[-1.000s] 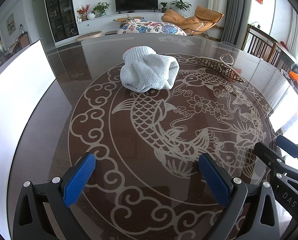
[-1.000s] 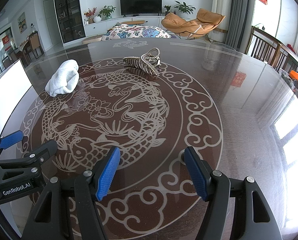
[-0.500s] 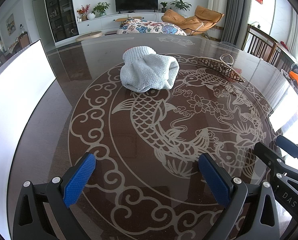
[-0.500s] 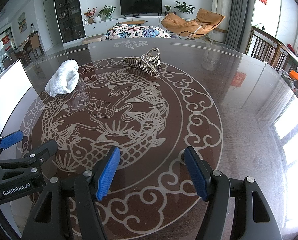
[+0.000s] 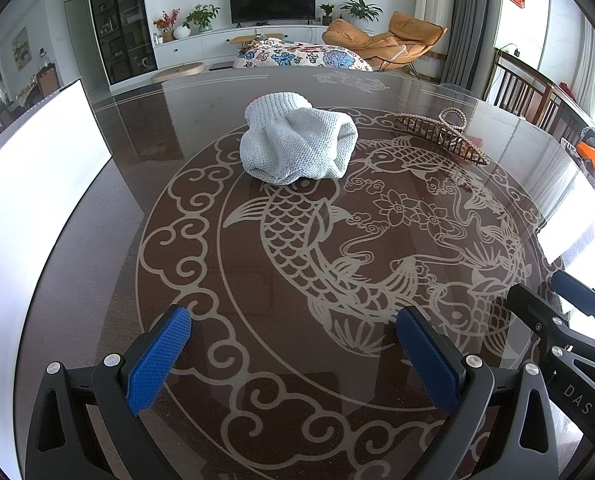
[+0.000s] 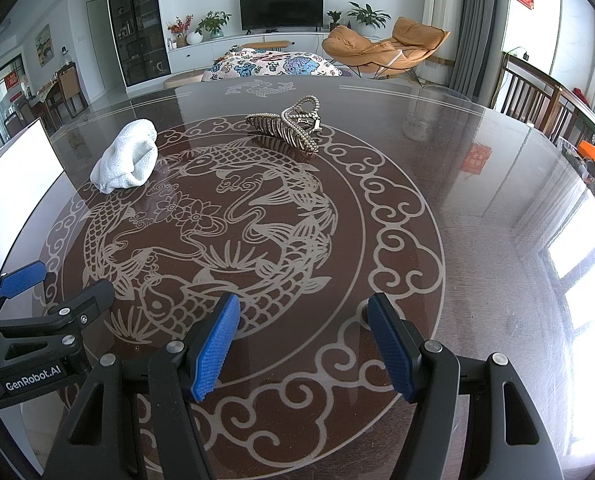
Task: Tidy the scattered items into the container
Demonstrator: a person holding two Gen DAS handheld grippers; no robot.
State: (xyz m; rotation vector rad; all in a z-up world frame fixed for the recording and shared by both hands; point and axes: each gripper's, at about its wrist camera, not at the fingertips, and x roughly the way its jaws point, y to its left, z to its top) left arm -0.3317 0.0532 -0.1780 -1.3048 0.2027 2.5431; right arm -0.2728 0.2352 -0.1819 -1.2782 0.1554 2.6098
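A rolled pale knitted cloth lies on the dark patterned table, well ahead of my left gripper, which stands open and empty near the table's front. A gold pearl-trimmed hair claw lies to the cloth's right. From the right wrist, the hair claw sits far ahead and the cloth at far left. My right gripper is open with nothing between its blue pads. A white container wall runs along the table's left side.
The left gripper's body shows at the lower left of the right wrist view; the right gripper's body shows at the lower right of the left wrist view. Wooden chairs stand beyond the table's right edge. The white container borders the left.
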